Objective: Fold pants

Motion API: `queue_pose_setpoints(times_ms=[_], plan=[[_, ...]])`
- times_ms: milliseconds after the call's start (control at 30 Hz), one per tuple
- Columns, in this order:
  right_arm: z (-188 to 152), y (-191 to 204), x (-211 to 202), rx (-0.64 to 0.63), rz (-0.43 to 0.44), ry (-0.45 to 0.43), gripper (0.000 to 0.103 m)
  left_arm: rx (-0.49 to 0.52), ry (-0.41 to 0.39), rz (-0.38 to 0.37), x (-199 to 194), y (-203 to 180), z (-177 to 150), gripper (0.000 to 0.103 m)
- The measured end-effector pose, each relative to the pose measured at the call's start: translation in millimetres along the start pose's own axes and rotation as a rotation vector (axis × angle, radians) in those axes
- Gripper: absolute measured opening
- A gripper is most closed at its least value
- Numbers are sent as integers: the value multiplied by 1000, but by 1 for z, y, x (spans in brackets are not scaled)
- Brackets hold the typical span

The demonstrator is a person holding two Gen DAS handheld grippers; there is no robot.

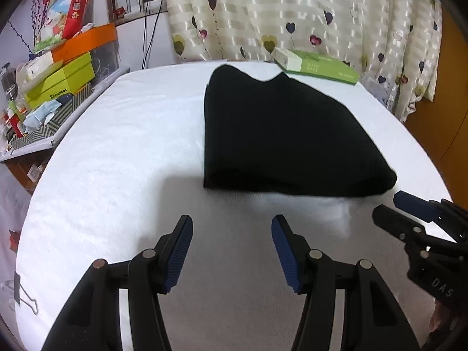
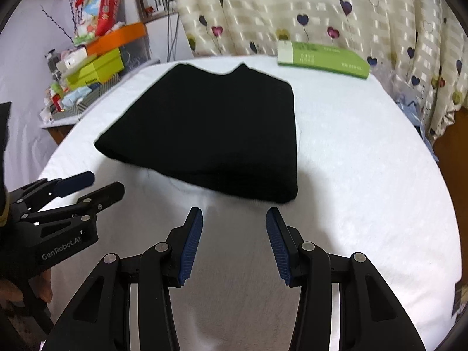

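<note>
The black pants [image 1: 280, 134] lie folded into a compact rectangle on the white table cover [image 1: 117, 175]; in the right wrist view the pants [image 2: 210, 134] sit just ahead of my fingers. My left gripper [image 1: 231, 234] hovers open over bare cloth, short of the fold's near edge, with nothing between its blue pads. My right gripper [image 2: 234, 225] is open too and empty, close to the fold's near right corner. Each gripper shows in the other's view: the right gripper [image 1: 392, 207] at the right edge, the left gripper [image 2: 99, 184] at the left edge with a hand behind it.
A green box [image 1: 318, 65] lies at the table's far edge by the heart-patterned curtain [image 1: 292, 11]. Stacked boxes and clutter [image 1: 58, 67] fill a shelf on the left. A binder clip [image 1: 23, 295] holds the cover at the near left edge.
</note>
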State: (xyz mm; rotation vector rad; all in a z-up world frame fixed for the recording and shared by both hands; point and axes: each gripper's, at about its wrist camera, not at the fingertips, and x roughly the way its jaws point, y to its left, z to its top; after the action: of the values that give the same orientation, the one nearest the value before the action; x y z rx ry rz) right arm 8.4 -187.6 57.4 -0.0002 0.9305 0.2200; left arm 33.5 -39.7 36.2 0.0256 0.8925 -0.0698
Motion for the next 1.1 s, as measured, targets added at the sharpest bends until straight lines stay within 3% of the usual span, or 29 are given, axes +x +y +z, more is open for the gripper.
queue_pose_setpoints(times_ms=[100, 500, 1100], plan=[[-4, 1, 5, 4, -17, 18, 47, 24, -6, 40, 3, -5, -8, 59], [-6, 9, 10, -27, -83, 10, 47, -3, 9, 10, 14, -3, -11, 61], [-4, 7, 10, -25, -82, 10, 48, -6, 10, 3, 15, -3, -11, 62]])
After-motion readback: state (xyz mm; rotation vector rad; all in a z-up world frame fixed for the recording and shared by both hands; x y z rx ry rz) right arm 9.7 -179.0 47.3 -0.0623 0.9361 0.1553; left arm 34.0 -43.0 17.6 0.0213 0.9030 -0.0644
